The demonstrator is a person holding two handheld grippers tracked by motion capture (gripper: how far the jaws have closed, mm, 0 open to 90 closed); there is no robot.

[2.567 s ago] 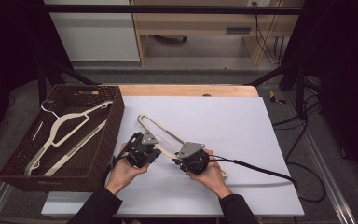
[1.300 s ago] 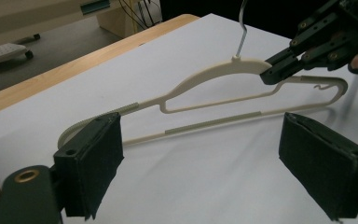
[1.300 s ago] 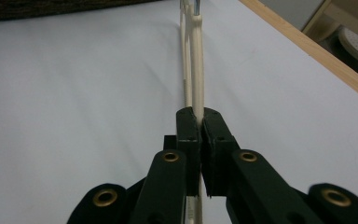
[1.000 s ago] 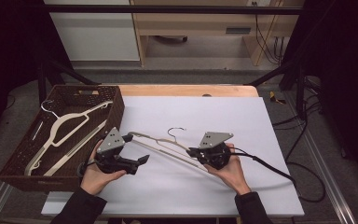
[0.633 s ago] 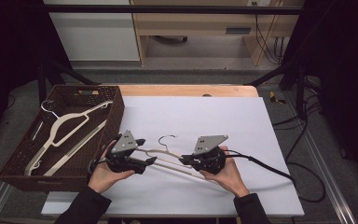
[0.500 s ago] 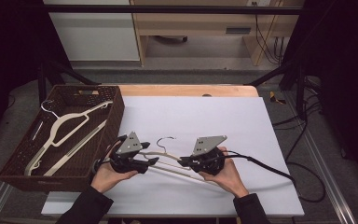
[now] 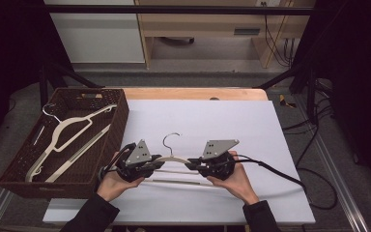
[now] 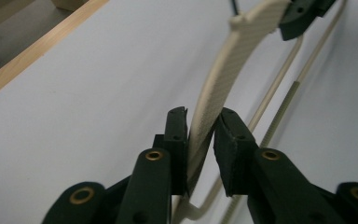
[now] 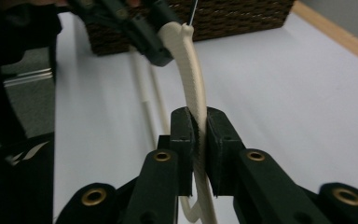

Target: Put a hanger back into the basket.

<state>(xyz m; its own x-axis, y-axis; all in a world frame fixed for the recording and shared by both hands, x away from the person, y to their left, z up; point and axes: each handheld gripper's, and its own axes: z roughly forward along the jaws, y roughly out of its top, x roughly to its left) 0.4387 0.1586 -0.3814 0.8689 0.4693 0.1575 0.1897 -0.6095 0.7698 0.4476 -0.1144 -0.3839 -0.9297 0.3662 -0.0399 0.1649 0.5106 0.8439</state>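
Note:
A cream hanger (image 7: 174, 158) with a metal hook (image 7: 172, 140) hangs just above the white table top (image 7: 232, 121), hook pointing away. My left gripper (image 7: 160, 164) has just been closing. In the left gripper view, the left gripper (image 8: 201, 116) has its pads pressed on the hanger's (image 8: 223, 79) left arm. My right gripper (image 7: 191, 166) holds the other arm. In the right gripper view, that gripper (image 9: 199, 116) has eased slightly apart, but its pads still clamp the hanger (image 9: 193, 70).
A dark woven basket (image 7: 121, 116) stands at the table's left, with a second cream hanger (image 7: 67, 130) lying in it. The right gripper's cable (image 7: 280, 175) trails off to the right. A wooden strip (image 7: 198, 93) edges the far side.
My left gripper has slid right along the hanger and closed on its arm. The hanger has swung round to lie level between both grippers. The right hand stayed put.

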